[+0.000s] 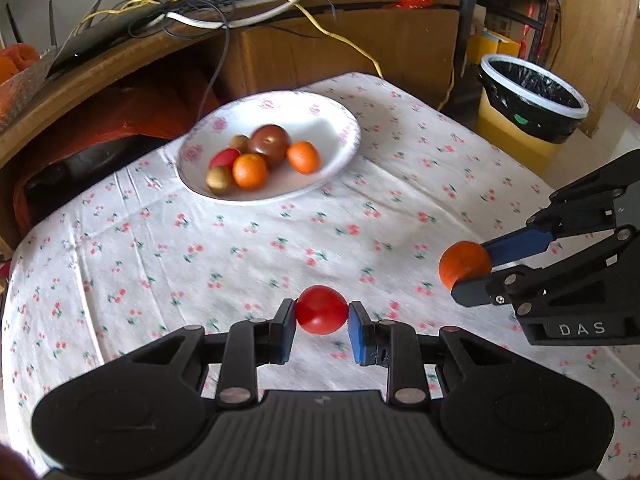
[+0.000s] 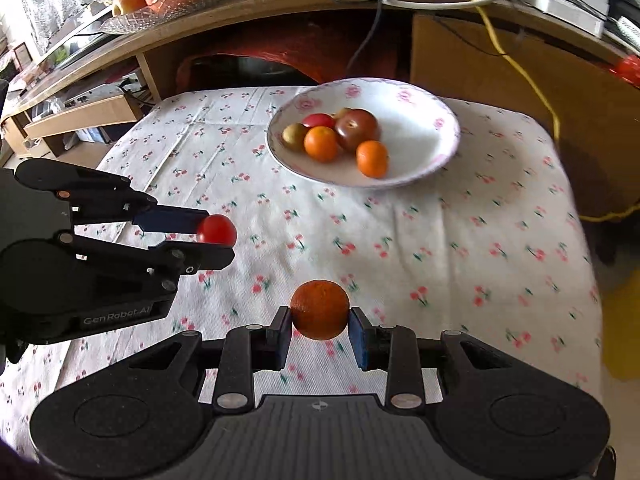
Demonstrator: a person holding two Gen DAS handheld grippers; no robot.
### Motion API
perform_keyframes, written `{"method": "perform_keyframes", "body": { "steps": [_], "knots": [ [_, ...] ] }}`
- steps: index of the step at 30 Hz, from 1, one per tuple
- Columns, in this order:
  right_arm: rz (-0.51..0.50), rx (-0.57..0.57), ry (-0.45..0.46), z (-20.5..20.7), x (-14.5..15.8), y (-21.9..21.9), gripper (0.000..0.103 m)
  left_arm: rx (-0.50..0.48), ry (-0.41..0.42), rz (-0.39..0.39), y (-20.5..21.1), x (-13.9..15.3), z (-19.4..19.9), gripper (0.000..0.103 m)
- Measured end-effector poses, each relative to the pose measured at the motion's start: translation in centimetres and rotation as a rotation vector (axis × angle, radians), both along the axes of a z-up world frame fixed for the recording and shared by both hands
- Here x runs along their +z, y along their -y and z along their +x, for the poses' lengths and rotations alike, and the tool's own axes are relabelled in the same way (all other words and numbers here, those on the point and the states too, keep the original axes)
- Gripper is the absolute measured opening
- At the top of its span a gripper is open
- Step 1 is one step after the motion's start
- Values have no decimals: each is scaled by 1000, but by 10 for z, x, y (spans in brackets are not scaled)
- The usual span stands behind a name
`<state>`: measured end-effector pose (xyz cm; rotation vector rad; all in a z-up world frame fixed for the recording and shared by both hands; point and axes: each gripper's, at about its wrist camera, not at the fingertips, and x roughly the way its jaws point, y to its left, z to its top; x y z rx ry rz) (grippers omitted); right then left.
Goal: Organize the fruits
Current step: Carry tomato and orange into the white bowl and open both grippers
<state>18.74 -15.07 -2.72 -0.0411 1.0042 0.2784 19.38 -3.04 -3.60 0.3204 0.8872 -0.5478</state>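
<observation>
- Cluttered little room: wooden shelving with cables and white boxes behind, a lined bin (image 1: 534, 96) off to one side, and a tabletop (image 1: 248, 248) under a cherry-print cloth.
- Left tool (image 1: 322, 312) is pinching a small red tomato (image 1: 322, 309) between its blue pads, held up off the cloth. Right tool (image 2: 320, 322) is pinching an orange mandarin (image 2: 320, 309) the same way, also in the air.
- Both fruits are near the front edge, well apart from the flowered plate (image 1: 336, 116) at the back of the tabletop, which already holds two mandarins, a dark tomato, a red one and a couple of brownish fruits.
- My take on the step: carry both over to the plate. I'd aim for the bare white side so nothing gets knocked, and bring one tool in at a time so they don't crowd each other.
- Go low before letting go; these are round and will roll. Keep the squeeze light on the tomato, it'll bruise.
- Readable writing: "DAS" on the right tool's body in the left view, "GenRobot.AI" on the left tool's body in the right view. Nothing else I can read.
</observation>
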Motion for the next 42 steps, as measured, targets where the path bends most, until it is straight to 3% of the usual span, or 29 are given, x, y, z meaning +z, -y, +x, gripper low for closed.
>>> {"method": "perform_keyframes", "body": {
  "steps": [14, 31, 42],
  "knots": [
    [-22, -60, -5, -35, 8, 16, 26, 34, 33, 62, 24, 13, -12, 36],
    [30, -82, 136, -11, 38, 26, 26, 87, 101, 45, 36, 27, 24, 36],
    [61, -79, 162, 16, 41, 27, 26, 132, 119, 27, 33, 30, 56, 36]
  ]
}}
